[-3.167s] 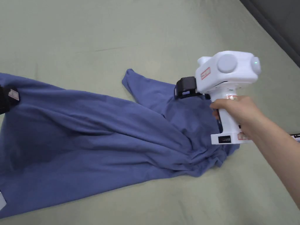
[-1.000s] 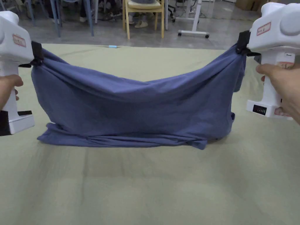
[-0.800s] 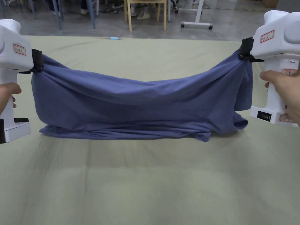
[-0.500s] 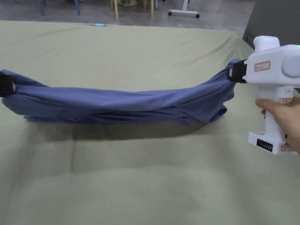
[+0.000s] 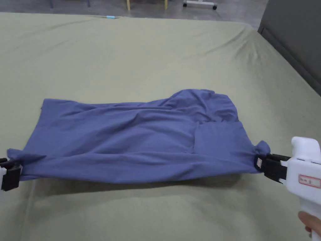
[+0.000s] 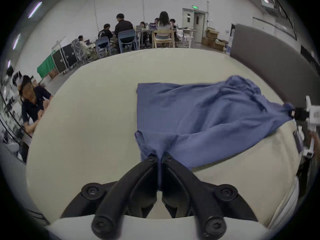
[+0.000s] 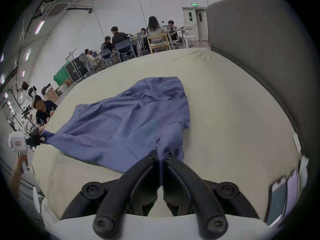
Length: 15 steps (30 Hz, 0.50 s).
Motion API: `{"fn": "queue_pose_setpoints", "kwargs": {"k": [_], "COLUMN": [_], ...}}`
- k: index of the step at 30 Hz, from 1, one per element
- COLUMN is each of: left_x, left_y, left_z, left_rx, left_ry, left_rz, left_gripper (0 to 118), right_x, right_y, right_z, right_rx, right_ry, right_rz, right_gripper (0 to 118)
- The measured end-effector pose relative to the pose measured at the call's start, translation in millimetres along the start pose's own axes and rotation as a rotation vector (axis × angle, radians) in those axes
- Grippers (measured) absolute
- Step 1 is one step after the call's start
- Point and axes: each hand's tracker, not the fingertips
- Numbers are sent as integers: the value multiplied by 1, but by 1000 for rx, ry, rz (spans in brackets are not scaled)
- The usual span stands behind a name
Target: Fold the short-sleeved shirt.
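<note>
Green bed sheet (image 5: pixel 156 56), blue shirt (image 5: pixel 141 141) stretched between left claw (image 5: pixel 11 177) and right claw (image 5: pixel 266 164) (both clamped on corners)

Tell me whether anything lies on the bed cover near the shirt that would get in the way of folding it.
Nothing visible does. The blue shirt lies on bare green bed cover, with each hand-held gripper, left and right, clamped on a near corner.

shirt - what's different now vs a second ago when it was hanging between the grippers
The blue shirt has come down from hanging in the air and now lies spread on the green sheet, near edge slightly raised. Unchanged: the left gripper and right gripper stay shut on its two near corners.
</note>
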Motion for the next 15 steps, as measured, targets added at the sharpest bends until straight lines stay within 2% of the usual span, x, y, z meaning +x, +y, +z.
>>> {"fn": "queue_pose_setpoints", "kwargs": {"k": [5,8,11,15], "left_x": [-2,1,6,17], "left_y": [-45,-67,-89,-112], "left_z": [39,51,62,55], "left_rx": [-31,-69,-102,-168], "left_ry": [-22,-16,-20,9], "left_rz": [20,15,17,-30], "left_gripper": [1,1,1,1], "right_x": [14,20,26,32], "right_y": [-50,-76,-103,-124], "right_z": [53,75,93,90], "right_rx": [12,-10,-30,-104], "right_ry": [5,-10,-5,-20], "right_rz": [-83,-94,-145,-150], "right_gripper": [6,6,6,6]}}
